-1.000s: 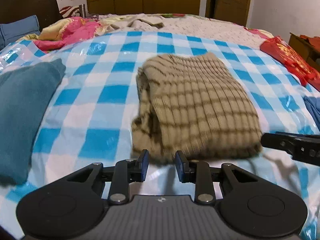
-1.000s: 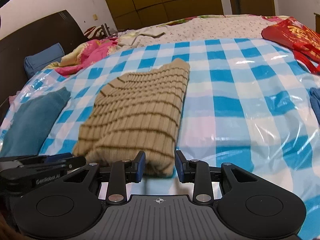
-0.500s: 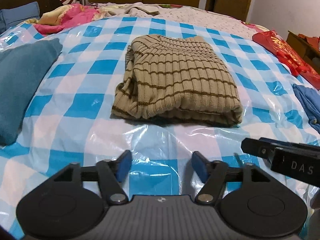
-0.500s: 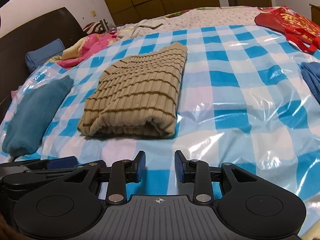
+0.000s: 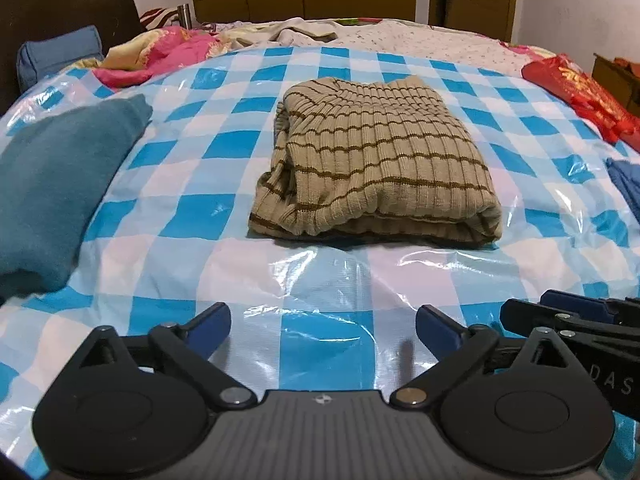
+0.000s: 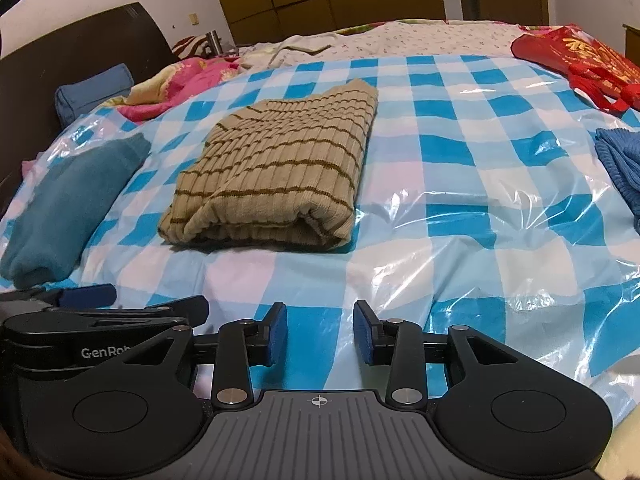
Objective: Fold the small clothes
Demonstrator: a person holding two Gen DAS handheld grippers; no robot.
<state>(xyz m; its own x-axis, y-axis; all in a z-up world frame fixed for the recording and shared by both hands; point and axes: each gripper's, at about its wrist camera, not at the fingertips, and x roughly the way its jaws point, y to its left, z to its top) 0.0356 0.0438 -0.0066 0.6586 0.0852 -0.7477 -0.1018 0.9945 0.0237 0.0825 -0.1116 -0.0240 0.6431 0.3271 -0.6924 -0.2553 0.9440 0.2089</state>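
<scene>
The tan ribbed knit sweater with thin brown stripes [image 5: 380, 160] lay folded in a soft, thick block in the middle of the bed, on the shiny blue-and-white checked plastic sheet [image 5: 320, 344]. Its left side looked loose and bunchy, so a bump there could make the fold slide open, and the slick sheet might let the whole bundle slip if it was pushed. The left gripper [image 5: 322, 330] sat well back from the sweater with its blue fingers spread wide, holding nothing. The right gripper [image 6: 320, 330] had its fingers apart too, only narrower, and empty. A fuzzy teal folded cloth [image 5: 52, 184] lay off to the left, and a red bag [image 6: 580, 64] sat far right.
</scene>
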